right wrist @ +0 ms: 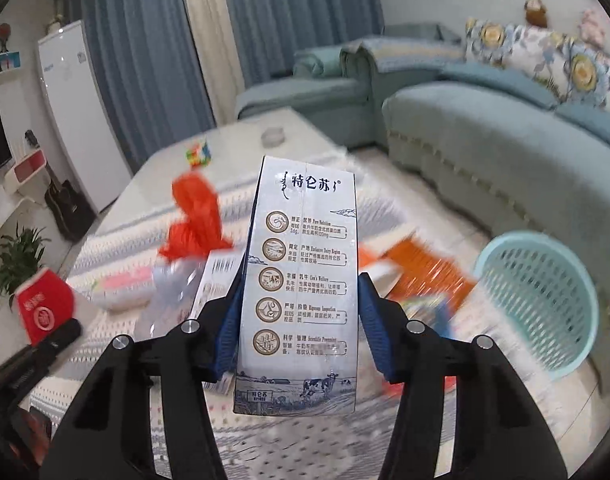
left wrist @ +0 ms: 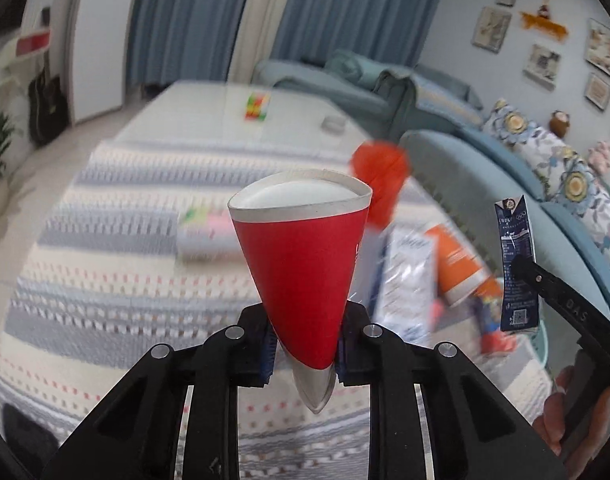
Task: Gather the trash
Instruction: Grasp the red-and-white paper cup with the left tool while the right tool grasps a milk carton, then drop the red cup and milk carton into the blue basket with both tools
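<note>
Red paper cup point(left wrist: 305, 276) is sitting squeezed between the jaws of the left gripper point(left wrist: 305, 350), which are clamping on its lower half so that the base is pinched flat and the white rim is bulging into a rounded triangle at twelve o'clock. In the right wrist view the same cup is showing at nine o'clock, held off the striped tablecloth point(left wrist: 117, 304).

The right gripper point(right wrist: 299, 328) is pinching a blue and white milk carton point(right wrist: 301, 292) upright, its blue pads point(right wrist: 229, 320) pressing on the carton's two narrow sides. From the left wrist view that carton is hanging at three o'clock, clear of the table.

More litter is lying on the cloth beyond both grippers, blurred: an orange-red crumpled bag point(right wrist: 193, 220) at about eleven o'clock from the carton, a clear plastic wrapper point(right wrist: 177, 280) just below it, an orange packet point(right wrist: 429, 276) at two o'clock, and a pale box with pink and green print point(left wrist: 201, 236) at ten o'clock from the cup.

A light blue mesh basket point(right wrist: 541, 300) is standing at three o'clock in the right wrist view, beside the table's edge and in front of the blue sofa point(right wrist: 485, 152). A colourful puzzle cube point(right wrist: 199, 154) is resting on the bare far part of the table at eleven o'clock.
</note>
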A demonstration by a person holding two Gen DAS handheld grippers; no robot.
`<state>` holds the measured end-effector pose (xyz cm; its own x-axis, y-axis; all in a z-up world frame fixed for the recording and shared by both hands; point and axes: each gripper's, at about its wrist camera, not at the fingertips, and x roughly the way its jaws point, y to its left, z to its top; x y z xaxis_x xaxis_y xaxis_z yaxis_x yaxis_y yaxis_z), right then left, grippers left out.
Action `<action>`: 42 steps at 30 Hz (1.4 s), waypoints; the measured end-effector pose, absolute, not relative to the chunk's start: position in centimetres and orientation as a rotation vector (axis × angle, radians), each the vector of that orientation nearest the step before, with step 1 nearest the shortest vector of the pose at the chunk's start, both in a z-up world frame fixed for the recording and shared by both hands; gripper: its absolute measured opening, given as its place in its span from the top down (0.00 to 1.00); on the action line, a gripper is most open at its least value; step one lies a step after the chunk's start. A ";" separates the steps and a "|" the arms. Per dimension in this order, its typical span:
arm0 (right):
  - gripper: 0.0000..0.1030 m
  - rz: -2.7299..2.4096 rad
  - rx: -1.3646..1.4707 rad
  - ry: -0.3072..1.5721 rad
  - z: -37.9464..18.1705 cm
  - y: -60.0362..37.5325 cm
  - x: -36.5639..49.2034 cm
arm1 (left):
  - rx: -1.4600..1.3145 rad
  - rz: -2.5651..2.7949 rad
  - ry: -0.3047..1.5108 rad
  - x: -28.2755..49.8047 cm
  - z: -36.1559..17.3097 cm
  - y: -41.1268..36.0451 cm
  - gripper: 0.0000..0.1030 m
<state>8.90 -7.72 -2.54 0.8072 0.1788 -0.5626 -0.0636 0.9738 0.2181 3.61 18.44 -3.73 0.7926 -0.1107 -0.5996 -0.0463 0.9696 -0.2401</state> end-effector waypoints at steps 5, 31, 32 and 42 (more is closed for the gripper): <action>0.51 0.051 0.157 0.515 1.8 -12.6 8.0 | -0.204 -0.133 0.562 3.9 1.5 13.8 0.81; 0.50 -0.441 0.516 1.025 -15.5 -39.9 12.3 | 0.123 -0.596 1.067 14.7 -11.0 -20.1 0.77; 0.50 -0.437 0.529 1.056 -16.5 -39.9 12.5 | 0.129 -0.596 1.091 14.8 -11.9 -20.4 0.76; 0.44 -0.397 0.590 1.033 -15.9 -40.1 12.5 | 0.100 -0.610 0.989 14.3 -10.1 -18.8 0.40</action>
